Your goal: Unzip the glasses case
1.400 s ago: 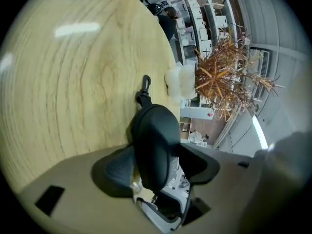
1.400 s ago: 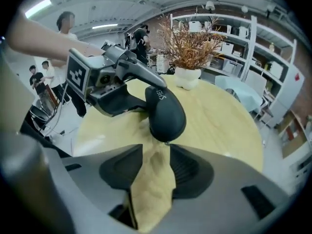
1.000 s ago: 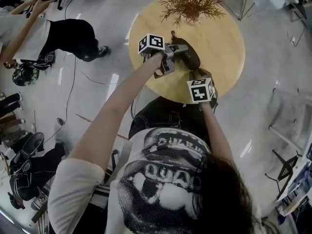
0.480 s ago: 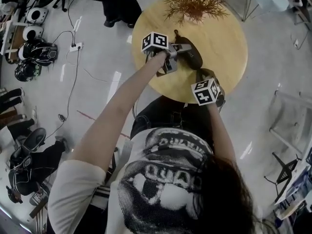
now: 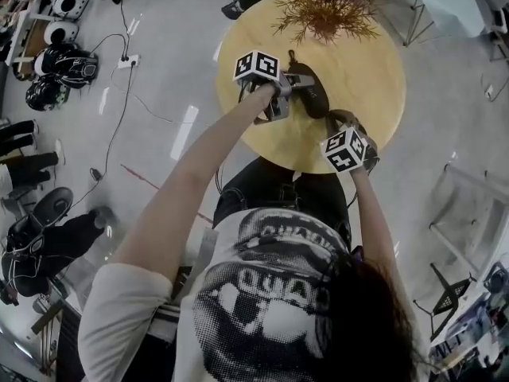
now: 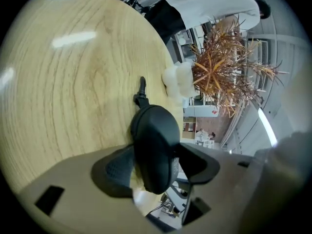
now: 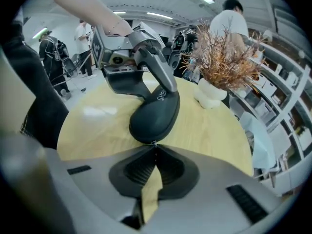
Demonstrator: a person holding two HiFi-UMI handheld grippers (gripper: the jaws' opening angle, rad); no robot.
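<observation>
A black oval glasses case (image 5: 312, 94) lies on the round wooden table (image 5: 366, 62). My left gripper (image 5: 293, 82) reaches in from the left. Its jaws stand wide with both pads pressed on the sides of the case (image 6: 153, 135), so the left gripper (image 6: 156, 156) is shut on it. My right gripper (image 5: 339, 122) is at the case's near end, steeply tilted down. In the right gripper view the right gripper (image 7: 155, 152) is shut, pinching a small metal zipper pull (image 7: 155, 144) at the tip of the case (image 7: 156, 113). The left gripper (image 7: 146, 57) shows there clamping the case.
A dried plant (image 5: 328, 6) in a white pot (image 7: 212, 94) stands at the table's far side, just beyond the case. The near table edge lies under my right gripper. Helmets, bags and cables (image 5: 119, 94) lie on the floor to the left. People stand in the background.
The right gripper's marker cube has rolled and shifted slightly right at the case's near end. The left gripper stays on the case. A bystander at the top left has left the view.
</observation>
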